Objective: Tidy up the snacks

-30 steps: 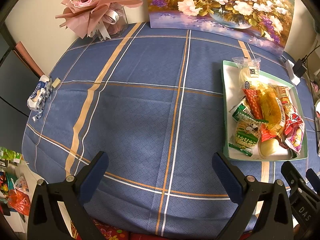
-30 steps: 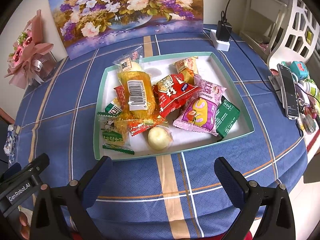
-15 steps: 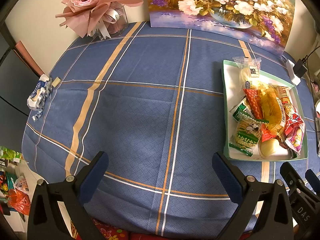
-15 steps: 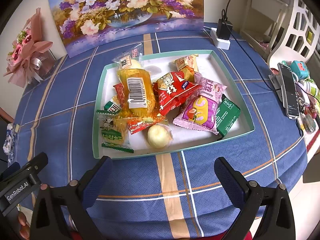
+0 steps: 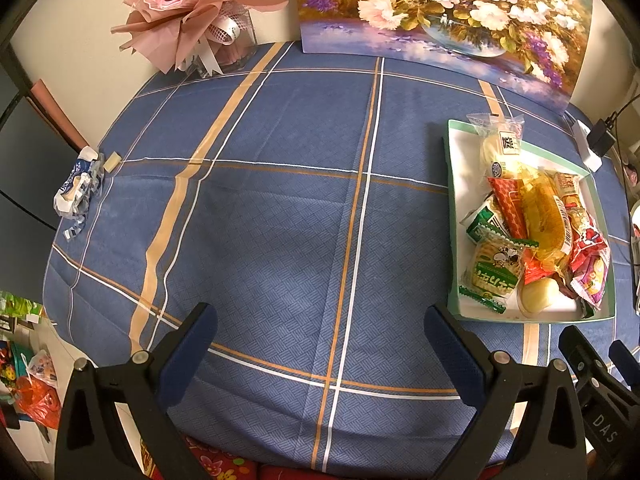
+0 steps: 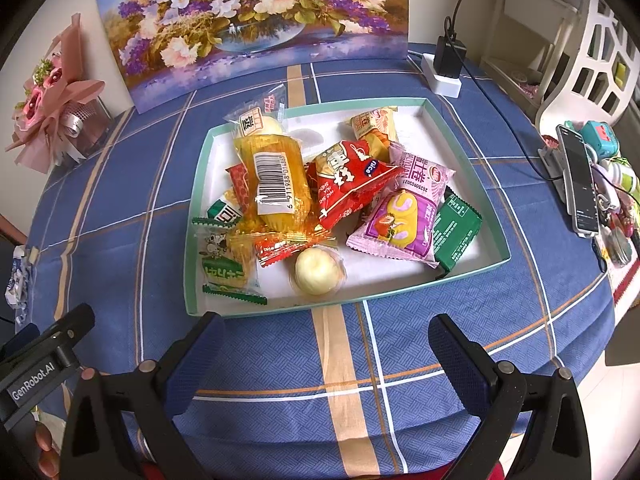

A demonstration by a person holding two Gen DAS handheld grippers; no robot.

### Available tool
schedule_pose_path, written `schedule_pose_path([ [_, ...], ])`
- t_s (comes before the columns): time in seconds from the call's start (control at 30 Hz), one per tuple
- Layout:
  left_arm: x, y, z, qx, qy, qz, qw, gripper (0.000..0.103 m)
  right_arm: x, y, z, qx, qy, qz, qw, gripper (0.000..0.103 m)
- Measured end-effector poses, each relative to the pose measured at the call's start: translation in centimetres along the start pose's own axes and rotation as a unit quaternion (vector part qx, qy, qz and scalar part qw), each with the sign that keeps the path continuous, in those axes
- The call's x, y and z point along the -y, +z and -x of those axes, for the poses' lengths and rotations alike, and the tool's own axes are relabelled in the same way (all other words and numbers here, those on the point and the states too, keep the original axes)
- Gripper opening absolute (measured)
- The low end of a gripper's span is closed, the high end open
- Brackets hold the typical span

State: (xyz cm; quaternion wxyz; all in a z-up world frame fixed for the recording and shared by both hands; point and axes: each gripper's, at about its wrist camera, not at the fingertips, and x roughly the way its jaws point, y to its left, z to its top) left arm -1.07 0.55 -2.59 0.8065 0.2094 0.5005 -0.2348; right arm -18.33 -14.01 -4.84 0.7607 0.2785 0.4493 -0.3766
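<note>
Tablecloth (image 5: 280,208), blue with orange and white stripes, lies bare across the whole stretch ahead of the left gripper (image 5: 320,344), whose fingers stand wide apart and hold nothing; a crumpled blue-and-white wrapper (image 5: 78,188) sits at the left table edge, a pink bouquet (image 5: 192,12) and a flower painting (image 5: 444,16) at the back edge. Right gripper (image 6: 324,344), fingers likewise spread and empty, hovers over the near edge of the table just before the tray (image 6: 472,160), a shallow green-rimmed white box with its long axis running left to right across the right wrist view; a strip of white floor stays bare along its far wall. Snacks lie heaped in it: a yellow packet (image 6: 276,180) pointing away from the gripper, barcode up; a red bag (image 6: 348,180) marked "nice", lying diagonally; a pink pack (image 6: 404,216); a dark green pack (image 6: 456,232) against the right wall; a green-and-white cracker pack (image 6: 224,268) near the left wall; a round wrapped bun (image 6: 318,272) nearest the front rim. The neighbouring gripper's housing (image 6: 40,368) reads "GenRobot.AI". A phone (image 6: 580,184) stands at the right table edge.
</note>
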Motion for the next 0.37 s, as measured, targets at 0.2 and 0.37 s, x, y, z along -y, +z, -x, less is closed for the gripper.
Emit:
schedule_pose_path([
  [0.2,-0.07,0.14,-0.09,-0.002,0.0,0.005,1.0,0.103,0.03,-0.11,-0.04,-0.001,0.0,0.0,1.0,0.103],
  [0.37,-0.22,0.25,0.56,0.013,-0.008,0.011,0.9998,0.103,0.07,-0.04,-0.04,-0.001,0.0,0.0,1.0,0.103],
])
